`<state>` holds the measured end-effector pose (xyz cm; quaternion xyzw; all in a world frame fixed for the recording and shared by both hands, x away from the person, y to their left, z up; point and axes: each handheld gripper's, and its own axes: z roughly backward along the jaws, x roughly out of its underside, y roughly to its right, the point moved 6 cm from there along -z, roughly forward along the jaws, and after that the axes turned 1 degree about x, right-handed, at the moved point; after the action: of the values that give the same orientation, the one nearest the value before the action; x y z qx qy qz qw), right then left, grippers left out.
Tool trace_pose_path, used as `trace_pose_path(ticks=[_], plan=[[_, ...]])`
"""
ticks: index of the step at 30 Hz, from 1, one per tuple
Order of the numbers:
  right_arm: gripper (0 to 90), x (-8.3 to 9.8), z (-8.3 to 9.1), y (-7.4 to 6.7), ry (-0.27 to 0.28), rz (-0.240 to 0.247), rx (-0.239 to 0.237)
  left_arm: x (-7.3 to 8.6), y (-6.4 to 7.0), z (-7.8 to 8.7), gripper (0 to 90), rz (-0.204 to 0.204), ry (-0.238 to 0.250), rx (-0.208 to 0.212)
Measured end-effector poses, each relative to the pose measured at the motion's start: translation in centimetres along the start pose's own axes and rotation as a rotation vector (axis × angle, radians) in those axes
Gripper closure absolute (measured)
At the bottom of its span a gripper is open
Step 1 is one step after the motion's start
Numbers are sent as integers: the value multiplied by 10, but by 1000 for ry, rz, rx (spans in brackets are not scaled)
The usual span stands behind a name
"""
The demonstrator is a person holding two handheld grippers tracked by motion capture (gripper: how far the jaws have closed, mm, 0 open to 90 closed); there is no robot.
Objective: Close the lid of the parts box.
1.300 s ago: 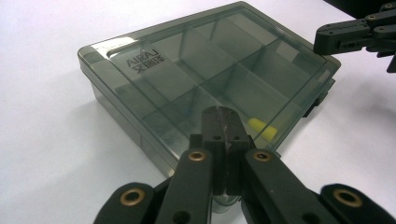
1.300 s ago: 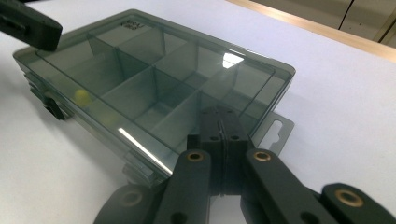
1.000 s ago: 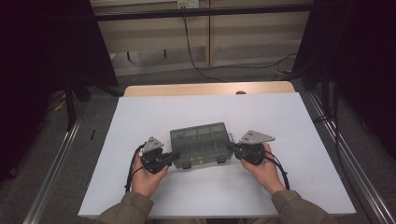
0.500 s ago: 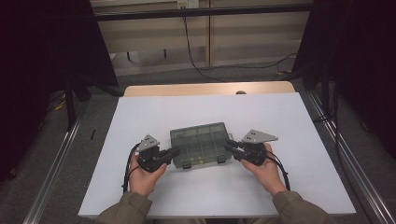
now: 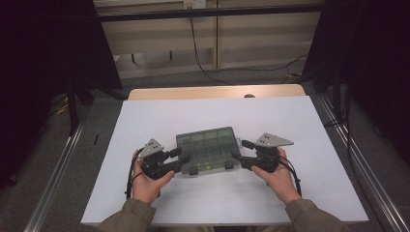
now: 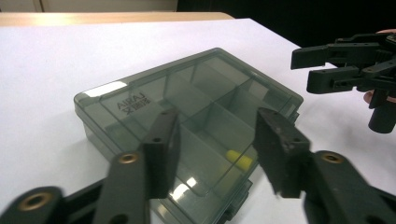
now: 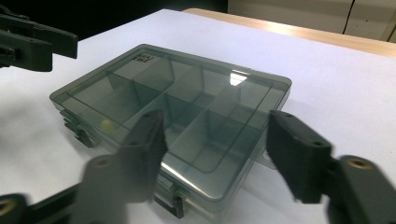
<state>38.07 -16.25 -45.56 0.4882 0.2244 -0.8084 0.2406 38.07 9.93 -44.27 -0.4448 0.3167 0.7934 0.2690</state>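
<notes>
Your compartment box (image 5: pixel 208 150) sits a bit below centre of the high view, flat on the white table (image 5: pixel 309 121), lid shut. It's smoky see-through plastic w/ dividers inside; two dark latches (image 5: pixel 193 170) on the edge nearest you.

Your left gripper (image 5: pixel 175 159) is at the box's lower-left corner in the high view. Its jaws have just been opening and now stand apart, about mid-wide, pads off the plastic. In the left gripper view the two black fingers (image 6: pixel 161 154) rise from the bottom w/ the box's near corner in the gap, nothing clamped. A small yellow piece (image 6: pixel 238 161) shows in one compartment, lower centre of that view.

Your right gripper (image 5: pixel 239 152) is at the box's lower-right corner in the high view. Jaws have also just been opening, now fairly wide; the right gripper view shows the box (image 7: pixel 177 112) between them, not gripped.

Both hands rest on the table low in the high view, cables trailing back to your sleeves.
</notes>
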Motion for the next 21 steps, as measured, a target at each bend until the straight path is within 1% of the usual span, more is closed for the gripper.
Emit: trace_pose_path(ticks=[1,2,6,9,11,12,15,16,17,18,19,20,21], plan=[[307,0,0,0,-3,-5,1,0,0,0,433,-4,3,0],[297,0,0,0,-5,-12,0,-1,0,0,395,-4,6,1],[230,0,2,1,-2,-11,1,-2,-1,1,281,-21,23,-5],[185,-1,3,1,9,-5,3,-2,-3,3,201,-14,38,-9],[158,-1,5,2,12,-6,8,-2,-4,4,158,-7,50,-6],[148,-1,6,2,16,-10,11,-2,-4,4,136,-12,48,2],[123,0,7,4,13,-9,15,-1,-4,6,106,-29,58,19],[119,0,8,4,18,-3,14,-1,-3,7,99,-29,61,23],[116,-1,9,3,23,-3,12,0,-3,7,92,-32,55,32],[107,-1,10,4,28,-1,18,1,-3,8,87,-38,50,35],[105,-1,11,4,33,-5,16,1,-3,9,84,-38,58,34],[105,-1,12,4,39,-7,16,1,-3,9,81,-34,59,37],[98,0,13,4,43,-8,15,2,-4,10,79,-38,56,35]])
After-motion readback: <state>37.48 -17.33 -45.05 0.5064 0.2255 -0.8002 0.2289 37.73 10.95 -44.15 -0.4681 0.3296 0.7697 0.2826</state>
